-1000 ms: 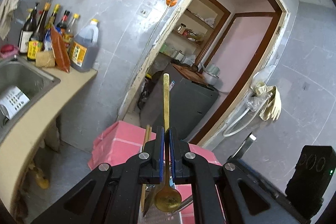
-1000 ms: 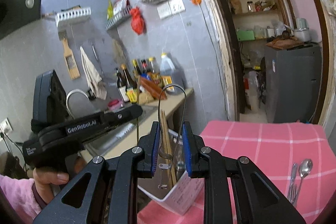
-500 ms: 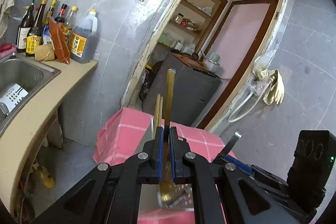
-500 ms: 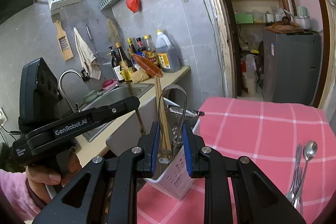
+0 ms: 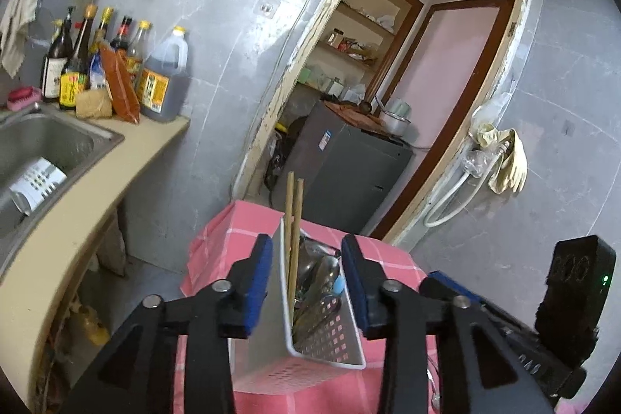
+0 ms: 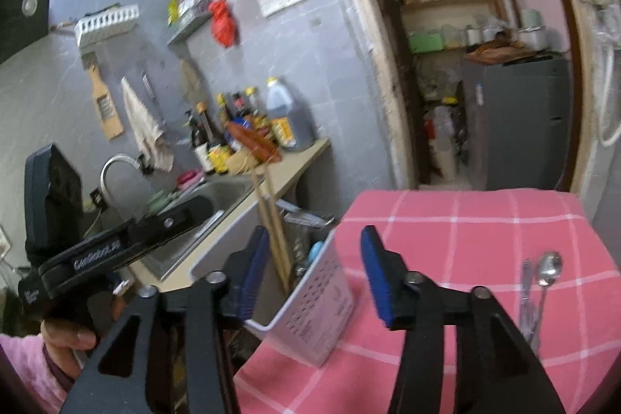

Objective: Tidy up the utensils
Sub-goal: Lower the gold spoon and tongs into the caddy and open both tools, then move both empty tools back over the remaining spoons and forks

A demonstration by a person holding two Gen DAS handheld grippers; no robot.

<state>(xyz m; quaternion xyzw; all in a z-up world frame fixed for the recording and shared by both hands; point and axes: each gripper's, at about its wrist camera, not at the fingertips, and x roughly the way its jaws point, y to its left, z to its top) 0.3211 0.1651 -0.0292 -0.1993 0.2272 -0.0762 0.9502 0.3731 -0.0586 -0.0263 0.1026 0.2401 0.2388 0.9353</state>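
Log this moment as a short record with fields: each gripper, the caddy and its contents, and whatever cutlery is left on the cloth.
left gripper: jaws have just been opening, pads apart, nothing held
right gripper: jaws have just been opening, pads apart, nothing held
utensil caddy: white, perforated, upright on the pink checked tablecloth
caddy contents: wooden chopsticks upright at one end, metal utensils beside them
still on cloth: metal spoon lying beside other cutlery, right of the caddy
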